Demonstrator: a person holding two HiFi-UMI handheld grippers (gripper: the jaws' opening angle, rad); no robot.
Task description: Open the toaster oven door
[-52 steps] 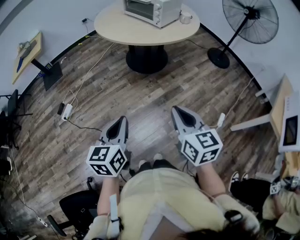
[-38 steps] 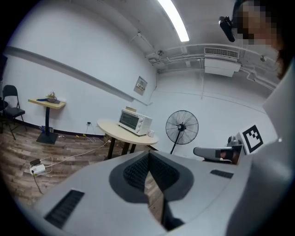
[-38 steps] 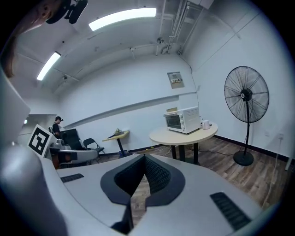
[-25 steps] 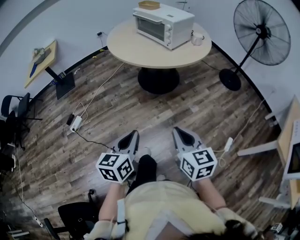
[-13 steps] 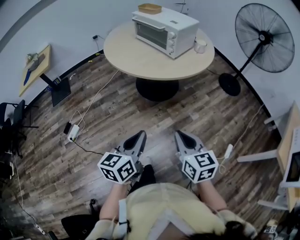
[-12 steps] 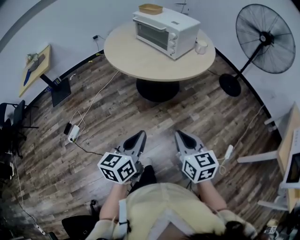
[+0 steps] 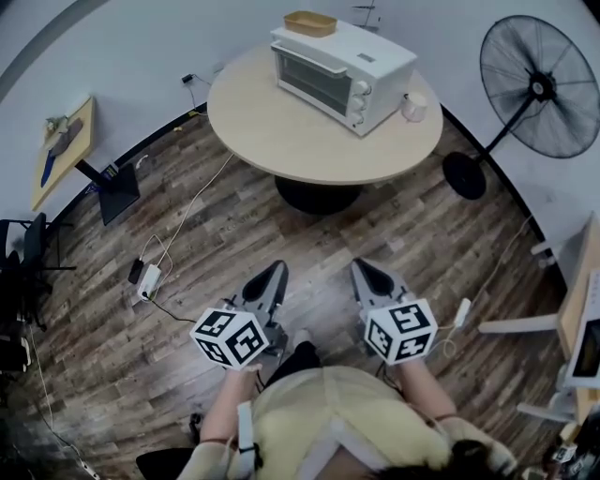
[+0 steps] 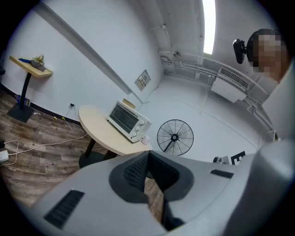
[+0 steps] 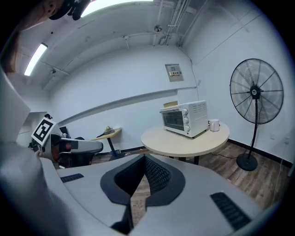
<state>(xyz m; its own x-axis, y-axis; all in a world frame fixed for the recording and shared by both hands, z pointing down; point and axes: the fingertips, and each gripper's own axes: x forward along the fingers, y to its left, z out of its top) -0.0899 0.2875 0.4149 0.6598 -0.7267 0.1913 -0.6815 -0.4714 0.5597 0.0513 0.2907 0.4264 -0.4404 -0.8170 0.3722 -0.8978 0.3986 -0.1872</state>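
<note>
Left gripper [image 7: 273, 273] and right gripper [image 7: 363, 271] are held side by side in front of a person in a pale yellow top, both pointing across the wood-plank floor [image 7: 225, 225] toward a round table [image 7: 281, 141]; each carries its marker cube at the end nearest the body. Seen along its own jaws, the left gripper [image 8: 148, 156] is pressed together, the ribbed pads meeting at the tips with nothing between them; the right gripper [image 9: 144, 160] is likewise closed and empty, only floor showing through the slit below its pads.

On the far side of the table, well apart from both grippers, stands the white toaster oven [image 7: 342, 61]; its glass door [image 7: 309, 80] is upright and closed, with a column of knobs to the door's right. A shallow tan tray [image 7: 311, 22] lies on top of the oven; a white mug [image 7: 412, 106] sits on the table just beside the oven's knob end.

A black pedestal fan [image 7: 542, 86] stands on the floor to the right of the table, near the wall; a power strip [image 7: 148, 279] with a white cable lies on the planks to the left of the grippers; a small wooden stand [image 7: 61, 150] is set against the wall at far left.
</note>
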